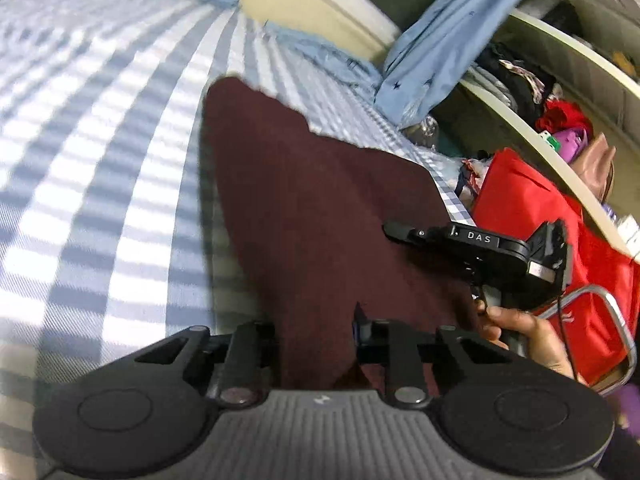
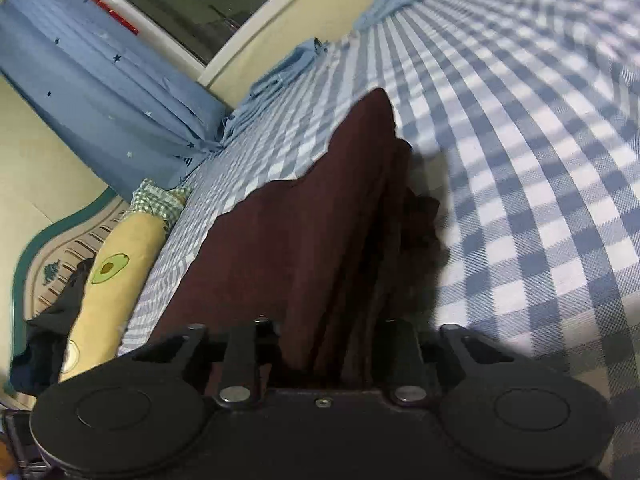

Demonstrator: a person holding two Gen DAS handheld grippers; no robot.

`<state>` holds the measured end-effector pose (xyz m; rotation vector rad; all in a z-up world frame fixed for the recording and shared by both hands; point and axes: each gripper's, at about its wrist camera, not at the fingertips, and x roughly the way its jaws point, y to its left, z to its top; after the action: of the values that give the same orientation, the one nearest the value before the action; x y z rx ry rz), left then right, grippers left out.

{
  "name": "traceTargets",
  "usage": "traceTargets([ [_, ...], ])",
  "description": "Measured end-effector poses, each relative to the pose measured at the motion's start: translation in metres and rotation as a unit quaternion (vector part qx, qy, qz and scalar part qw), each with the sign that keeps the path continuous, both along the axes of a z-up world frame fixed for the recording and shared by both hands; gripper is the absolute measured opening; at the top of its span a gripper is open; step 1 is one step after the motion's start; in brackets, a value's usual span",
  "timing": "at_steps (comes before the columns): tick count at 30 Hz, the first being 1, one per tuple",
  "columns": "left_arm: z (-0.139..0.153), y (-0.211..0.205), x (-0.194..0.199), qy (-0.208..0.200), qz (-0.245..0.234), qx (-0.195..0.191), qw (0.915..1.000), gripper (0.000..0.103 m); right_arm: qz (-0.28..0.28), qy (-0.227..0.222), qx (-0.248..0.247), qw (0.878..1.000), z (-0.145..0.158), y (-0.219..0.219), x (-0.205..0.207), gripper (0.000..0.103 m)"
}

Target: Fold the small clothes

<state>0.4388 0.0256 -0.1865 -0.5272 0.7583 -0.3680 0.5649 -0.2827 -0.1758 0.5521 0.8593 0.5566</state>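
Both grippers sit at the bottom of their own views with dark maroon cloth running between the fingers. Left gripper (image 1: 316,344) looks clamped on the near edge of the maroon garment (image 1: 312,208); cloth fills the gap between the jaws, fingertips hidden. Right gripper (image 2: 320,344) likewise pinches a bunched, pleated edge of the same garment (image 2: 320,220); tips hidden by fabric. In the left view the right gripper (image 1: 404,233) shows at centre right, held by a hand (image 1: 532,336), touching the cloth's right side.

Garment lies mid-frame in both views, stretching from the bottom centre toward the upper middle, on a blue-and-white checked bedsheet (image 1: 100,152). Far end rests on the sheet; near end appears lifted.

Handling, as a judgement: soft, light, limp fabric, drapes and creases easily, not slippery or fragile. Layers in the right view may slide apart, so the grip should catch all layers at edge corners. Best hold points: the two near corners, kept taut between the grippers so the fold lands flat.

Red bag (image 1: 536,208) at right, blue curtain (image 2: 92,92) upper left, yellow pillow (image 2: 116,264) lower left.
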Motion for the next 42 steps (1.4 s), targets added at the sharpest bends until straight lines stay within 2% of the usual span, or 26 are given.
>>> traceTargets([
  [3,0.024,0.008,-0.020,-0.038,0.012,0.024,0.9989,0.024,0.000,-0.030,-0.013,0.999,0.017,0.012,-0.013,0.024],
  [8,0.065,0.053,-0.065,-0.074,0.019,0.040,0.9963,0.024,0.008,-0.072,0.027,0.997,0.054,0.040,-0.042,0.024],
  [13,0.091,0.102,-0.115,-0.084,0.026,0.056,0.9946,0.025,0.029,-0.070,0.045,0.996,0.080,0.089,-0.073,0.024],
  [18,0.081,0.142,-0.160,-0.069,0.036,0.065,0.9949,0.025,0.048,-0.049,0.061,0.996,0.070,0.130,-0.109,0.024],
  [21,0.059,0.146,-0.170,-0.054,0.037,0.088,0.9939,0.025,0.055,-0.019,0.054,0.997,0.051,0.144,-0.122,0.024],
  [23,0.038,0.149,-0.173,-0.023,0.039,0.091,0.9948,0.028,0.055,0.007,0.031,0.998,0.034,0.154,-0.123,0.025],
  [24,0.032,0.149,-0.174,-0.017,0.042,0.097,0.9943,0.039,0.056,0.019,0.016,0.998,0.026,0.159,-0.124,0.028],
  [25,0.028,0.149,-0.179,-0.018,0.052,0.101,0.9934,0.044,0.053,0.037,-0.004,0.998,0.017,0.161,-0.124,0.038],
  [26,0.026,0.148,-0.185,-0.021,0.064,0.111,0.9915,0.053,0.043,0.051,-0.004,0.998,0.011,0.160,-0.125,0.041],
  [27,0.026,0.148,-0.191,-0.020,0.071,0.121,0.9899,0.060,0.030,0.064,0.028,0.997,0.008,0.154,-0.128,0.047],
  [28,0.029,0.147,-0.196,-0.017,0.078,0.134,0.9878,0.071,0.022,0.068,0.053,0.996,0.008,0.147,-0.134,0.063],
  [29,0.032,0.147,-0.204,-0.018,0.080,0.145,0.9860,0.076,0.010,0.063,0.069,0.996,0.013,0.139,-0.141,0.074],
  [30,0.036,0.147,-0.215,-0.024,0.076,0.156,0.9846,0.081,-0.001,0.052,0.069,0.996,0.018,0.132,-0.148,0.091],
  [33,0.047,0.148,-0.251,-0.037,0.083,0.211,0.9733,0.085,-0.047,-0.024,-0.012,0.999,0.049,0.107,-0.181,0.092],
  [35,0.058,0.149,-0.272,-0.048,0.095,0.227,0.9680,0.085,-0.040,-0.074,-0.044,0.995,0.067,0.095,-0.200,0.092],
  [38,0.080,0.152,-0.287,-0.070,0.096,0.219,0.9685,0.085,0.025,-0.100,-0.008,0.995,0.089,0.091,-0.226,0.092],
  [42,0.107,0.134,-0.274,-0.113,0.052,0.198,0.9724,0.088,0.099,-0.100,0.057,0.988,0.097,0.110,-0.255,0.092],
])
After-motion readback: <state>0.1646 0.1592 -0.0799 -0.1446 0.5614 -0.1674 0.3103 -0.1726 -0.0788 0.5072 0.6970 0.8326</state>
